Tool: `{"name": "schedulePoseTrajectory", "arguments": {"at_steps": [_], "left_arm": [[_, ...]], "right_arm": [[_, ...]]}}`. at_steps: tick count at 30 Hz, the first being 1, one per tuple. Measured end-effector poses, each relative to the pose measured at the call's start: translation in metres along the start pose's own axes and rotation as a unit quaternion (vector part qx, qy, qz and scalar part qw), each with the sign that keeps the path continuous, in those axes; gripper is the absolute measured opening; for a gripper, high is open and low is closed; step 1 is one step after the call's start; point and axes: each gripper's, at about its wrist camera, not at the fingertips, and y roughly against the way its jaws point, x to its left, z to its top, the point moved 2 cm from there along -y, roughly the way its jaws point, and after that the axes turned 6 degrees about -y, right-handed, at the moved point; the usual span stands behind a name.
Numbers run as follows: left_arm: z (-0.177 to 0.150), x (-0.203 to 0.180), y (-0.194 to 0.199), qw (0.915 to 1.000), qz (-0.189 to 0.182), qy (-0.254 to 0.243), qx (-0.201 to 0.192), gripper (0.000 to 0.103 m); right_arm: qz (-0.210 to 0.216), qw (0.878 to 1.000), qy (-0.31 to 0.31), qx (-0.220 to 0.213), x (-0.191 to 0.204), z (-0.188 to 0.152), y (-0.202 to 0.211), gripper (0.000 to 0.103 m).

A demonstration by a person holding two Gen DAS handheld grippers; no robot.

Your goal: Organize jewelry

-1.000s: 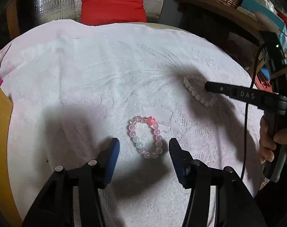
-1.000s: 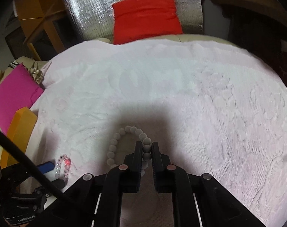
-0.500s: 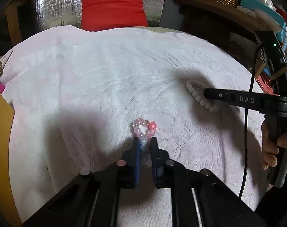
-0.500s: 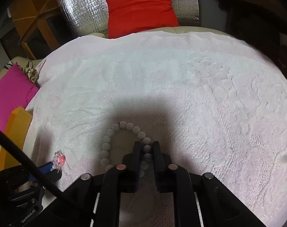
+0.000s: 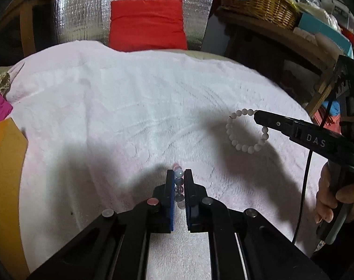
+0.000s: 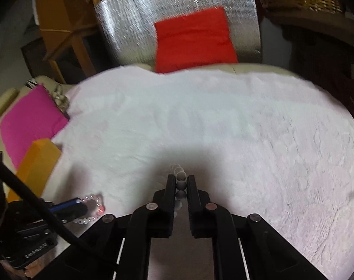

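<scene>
Clamping the pink bead bracelet (image 5: 179,182) low in the left wrist view, the left tongs (image 5: 178,175) lift it off the white towel (image 5: 130,107), presumably for sorting. In the right wrist view, right tongs (image 6: 181,182) pinch the white bead bracelet (image 6: 180,177) at lower centre.

Motion blur smears the towel (image 6: 223,121) and red cushion (image 6: 193,39).

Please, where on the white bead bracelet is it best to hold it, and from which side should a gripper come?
Probably where the right gripper holds it now: across the beaded strand at the top of the white bead bracelet, coming from its right side in the left wrist view. The strand is thin, so shut fingers pinch it, and the loop hangs free below them.
</scene>
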Motion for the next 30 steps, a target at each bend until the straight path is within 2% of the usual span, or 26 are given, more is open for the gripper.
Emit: {"name": "schedulePoseTrajectory", "arguments": {"at_steps": [7, 15, 22, 30], "left_arm": [[0.005, 0.005, 0.026, 0.9994, 0.006, 0.012, -0.031, 0.008], [-0.001, 0.014, 0.067, 0.9968, 0.03, 0.03, -0.068, 0.008], [-0.01, 0.038, 0.11, 0.9907, 0.059, 0.06, -0.107, 0.008], [-0.03, 0.089, 0.157, 0.9795, 0.081, 0.112, -0.147, 0.008]], "right_arm": [[0.035, 0.998, 0.017, -0.045, 0.021, 0.004, 0.019, 0.01], [0.068, 0.995, 0.034, -0.066, 0.057, 0.001, 0.034, 0.01], [0.103, 0.991, 0.051, -0.071, 0.102, -0.009, 0.042, 0.01], [0.133, 0.985, 0.087, -0.064, 0.171, -0.019, 0.042, 0.01]]}}
